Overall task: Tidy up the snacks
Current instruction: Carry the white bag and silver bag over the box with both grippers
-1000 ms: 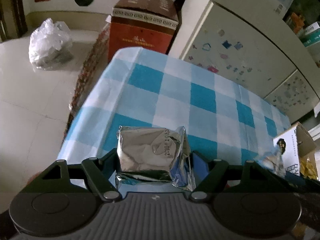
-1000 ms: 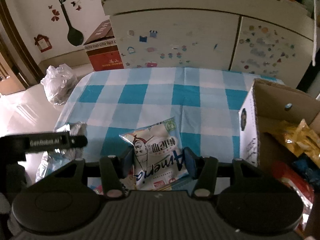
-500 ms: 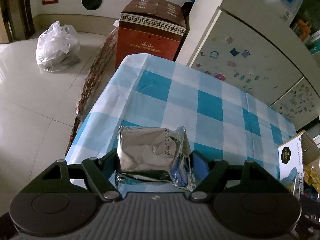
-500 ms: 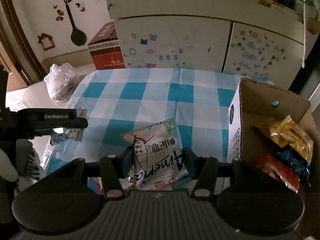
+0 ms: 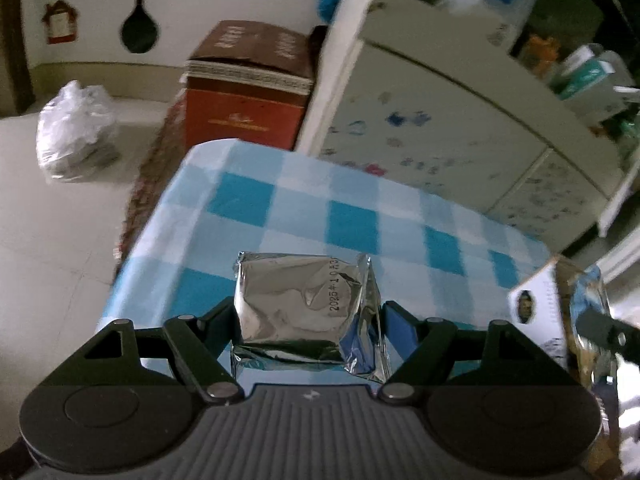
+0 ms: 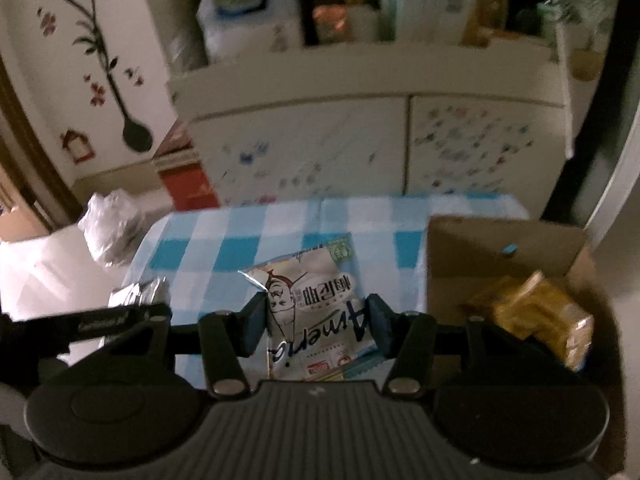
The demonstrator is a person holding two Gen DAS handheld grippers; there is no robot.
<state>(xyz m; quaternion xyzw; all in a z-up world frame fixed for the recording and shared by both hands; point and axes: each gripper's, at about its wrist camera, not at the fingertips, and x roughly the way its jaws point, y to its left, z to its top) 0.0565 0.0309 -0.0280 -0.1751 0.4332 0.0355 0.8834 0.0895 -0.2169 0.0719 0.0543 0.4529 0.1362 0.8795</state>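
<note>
My left gripper is shut on a silver foil snack pack, held above the near left part of the blue checked tablecloth. In the right wrist view that same foil pack shows at the left beside the left gripper's black finger. My right gripper is shut on a white snack bag with a cartoon face, lifted over the tablecloth. To its right stands an open cardboard box holding yellow snack packs. The box's white printed side appears at the right of the left wrist view.
A white cabinet with stickers stands behind the table, cluttered shelves above it. A red-brown carton and a white plastic bag sit on the pale floor to the left. The table's left edge drops to the floor.
Both grippers have risen with their packs and tilted up, so more of the cabinet and wall shows. The right one has shifted toward the cardboard box. Both grips are unchanged.
</note>
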